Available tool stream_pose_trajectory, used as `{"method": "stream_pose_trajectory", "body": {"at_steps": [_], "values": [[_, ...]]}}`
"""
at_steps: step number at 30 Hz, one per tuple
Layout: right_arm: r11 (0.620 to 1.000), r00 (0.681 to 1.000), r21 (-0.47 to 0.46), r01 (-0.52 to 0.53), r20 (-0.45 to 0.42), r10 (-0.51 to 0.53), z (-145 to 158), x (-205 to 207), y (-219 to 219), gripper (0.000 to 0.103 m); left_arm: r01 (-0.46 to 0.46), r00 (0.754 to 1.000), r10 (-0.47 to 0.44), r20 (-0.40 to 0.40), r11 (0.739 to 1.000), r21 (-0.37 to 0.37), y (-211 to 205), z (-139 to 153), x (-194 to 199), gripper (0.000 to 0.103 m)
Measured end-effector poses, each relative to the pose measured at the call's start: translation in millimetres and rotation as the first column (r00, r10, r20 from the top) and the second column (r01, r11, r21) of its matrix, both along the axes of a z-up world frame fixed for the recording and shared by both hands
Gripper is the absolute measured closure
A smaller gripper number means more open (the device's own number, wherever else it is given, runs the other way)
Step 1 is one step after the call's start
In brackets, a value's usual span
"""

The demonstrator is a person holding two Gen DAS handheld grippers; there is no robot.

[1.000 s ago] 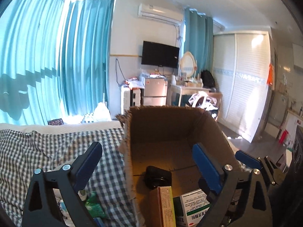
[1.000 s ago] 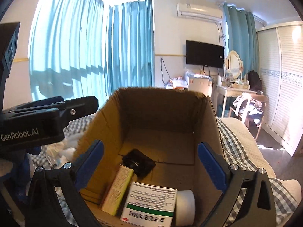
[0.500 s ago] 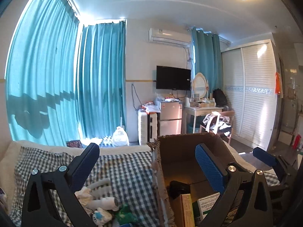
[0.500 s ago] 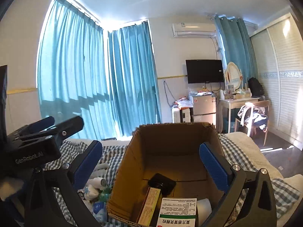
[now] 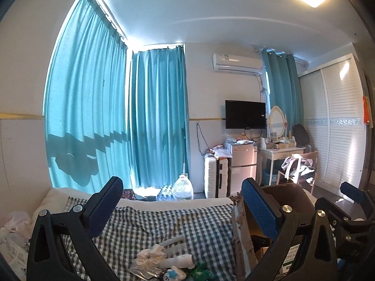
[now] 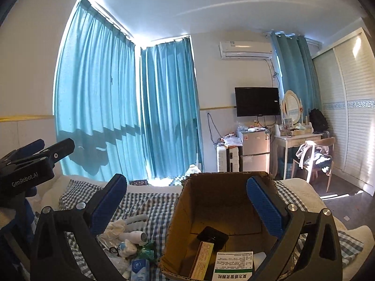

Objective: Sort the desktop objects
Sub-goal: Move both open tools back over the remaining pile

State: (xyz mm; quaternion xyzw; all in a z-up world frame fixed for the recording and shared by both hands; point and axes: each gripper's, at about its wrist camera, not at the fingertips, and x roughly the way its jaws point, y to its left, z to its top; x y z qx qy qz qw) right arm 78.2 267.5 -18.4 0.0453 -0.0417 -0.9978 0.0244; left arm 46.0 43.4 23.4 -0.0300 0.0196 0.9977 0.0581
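An open cardboard box (image 6: 225, 201) stands on a blue-checked cloth (image 6: 150, 206). In it lie a black case (image 6: 212, 236), a tan carton (image 6: 202, 257) and a white medicine box with a green stripe (image 6: 233, 267). Left of the box is a pile of small items: a white tube (image 6: 134, 236), crumpled white cloth (image 6: 116, 227), green wrappers (image 6: 146, 253). My right gripper (image 6: 186, 208) is open and empty, raised above the box's near side. My left gripper (image 5: 181, 210) is open and empty, above the cloth; the pile (image 5: 164, 260) lies below it, the box (image 5: 281, 201) to its right.
Teal curtains (image 6: 126, 107) cover the far windows. A TV (image 6: 257, 101), small fridge (image 6: 254, 149), white suitcase (image 6: 227, 161), dressing table (image 6: 297, 138) and chair with clothes (image 6: 314, 159) stand at the back right. A white plastic bag (image 5: 14, 231) lies at the far left.
Both grippers have risen and drawn back from the box, so the views now take in more of the room and ceiling. Both stay open and empty.
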Motion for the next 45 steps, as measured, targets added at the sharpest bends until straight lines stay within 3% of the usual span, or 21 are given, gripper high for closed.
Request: {"method": "stream_pose_trajectory", "body": {"at_steps": [10,15,22,28,32,34,36,39,45], "values": [[0.996,0.993,-0.046,-0.075,-0.1,0.07,29,13,-30,0.0,-0.095,0.995,0.095,0.002,0.995,0.018,-60,16,8,0.0],[0.989,0.991,-0.112,-0.098,-0.1,0.087,33,6,-35,0.0,-0.151,0.988,0.151,0.035,0.988,-0.024,-84,15,3,0.0],[0.996,0.995,-0.046,-0.081,-0.061,0.078,24,-17,-70,0.0,-0.184,0.979,0.185,0.087,0.983,-0.02,-111,0,-16,0.0],[0.98,0.984,-0.093,-0.177,0.014,0.179,-3,-56,-103,0.0,-0.26,0.964,0.266,0.003,0.945,-0.198,-107,-22,-33,0.0],[0.969,0.966,-0.085,-0.231,0.103,0.239,-21,-77,-122,0.0,-0.262,0.963,0.27,0.015,0.945,-0.195,-115,-36,-44,0.0],[0.944,0.933,-0.15,-0.294,0.168,0.318,-30,-89,-123,0.0,-0.254,0.96,0.27,0.076,0.951,-0.174,-122,-40,-54,0.0],[0.928,0.911,-0.197,-0.316,0.21,0.355,-39,-99,-124,0.0,-0.172,0.954,0.191,0.231,0.98,-0.101,-134,-45,-69,0.0],[0.942,0.908,-0.118,-0.314,0.252,0.334,-50,-105,-136,0.0,-0.112,0.95,0.102,0.296,0.993,0.019,-147,-54,-81,0.0],[0.942,0.877,-0.04,-0.334,0.353,0.326,-82,-123,-158,0.0,-0.159,0.919,0.162,0.358,0.987,-0.04,-153,-88,-114,0.0]]}}
